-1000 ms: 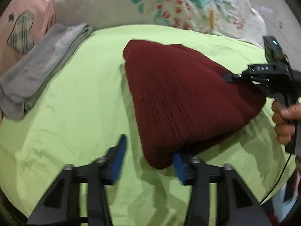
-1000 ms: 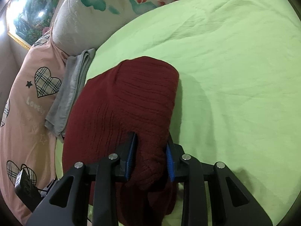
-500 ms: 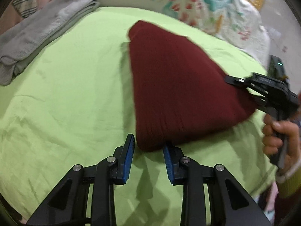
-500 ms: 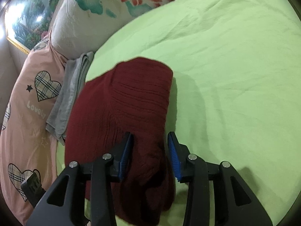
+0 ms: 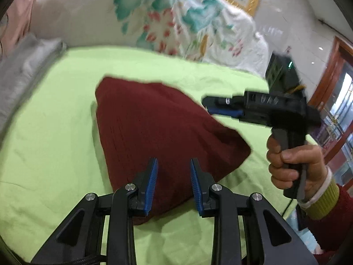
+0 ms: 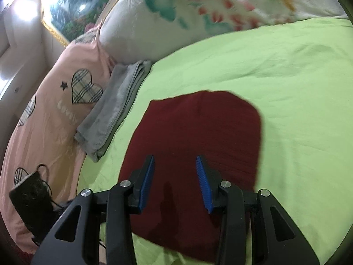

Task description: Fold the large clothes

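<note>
- The folded maroon sweater (image 5: 158,128) lay flat on the green bedsheet (image 5: 55,132), at the centre of both wrist views.
- Your left gripper (image 5: 173,176) hovered over the sweater's 6 o'clock corner, jaws parted, nothing clamped.
- Your right gripper (image 6: 175,172) hovered over the sweater, jaws apart and empty; in the left wrist view it appeared at 3 o'clock, apparently clear of the fabric.
- A folded grey garment (image 6: 114,110) lay at 10 o'clock, beside the floral pillow (image 6: 176,17).

We are holding our left gripper (image 5: 173,184) and right gripper (image 6: 175,182) tilted downward, jaws parted and gripping nothing, our right hand (image 5: 295,167) wrapping its handle.
</note>
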`<action>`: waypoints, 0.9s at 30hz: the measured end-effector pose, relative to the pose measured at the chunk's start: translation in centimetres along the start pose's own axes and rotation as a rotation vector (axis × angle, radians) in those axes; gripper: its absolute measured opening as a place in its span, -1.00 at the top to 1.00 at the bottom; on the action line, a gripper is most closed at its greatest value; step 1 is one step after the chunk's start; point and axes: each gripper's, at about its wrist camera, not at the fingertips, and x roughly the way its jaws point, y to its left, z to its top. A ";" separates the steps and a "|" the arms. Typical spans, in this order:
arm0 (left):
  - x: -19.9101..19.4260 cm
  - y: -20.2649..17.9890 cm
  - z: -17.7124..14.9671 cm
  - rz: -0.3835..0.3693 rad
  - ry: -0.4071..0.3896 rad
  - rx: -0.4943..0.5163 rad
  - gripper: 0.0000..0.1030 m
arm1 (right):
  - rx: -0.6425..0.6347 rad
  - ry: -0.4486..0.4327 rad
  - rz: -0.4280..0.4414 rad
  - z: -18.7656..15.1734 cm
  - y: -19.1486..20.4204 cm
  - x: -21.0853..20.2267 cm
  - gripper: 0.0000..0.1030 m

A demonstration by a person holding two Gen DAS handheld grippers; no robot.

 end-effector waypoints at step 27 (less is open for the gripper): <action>-0.9 1.5 -1.1 0.056 -0.009 -0.085 0.59 | 0.027 0.031 -0.016 -2.7 -0.4 -0.1 0.22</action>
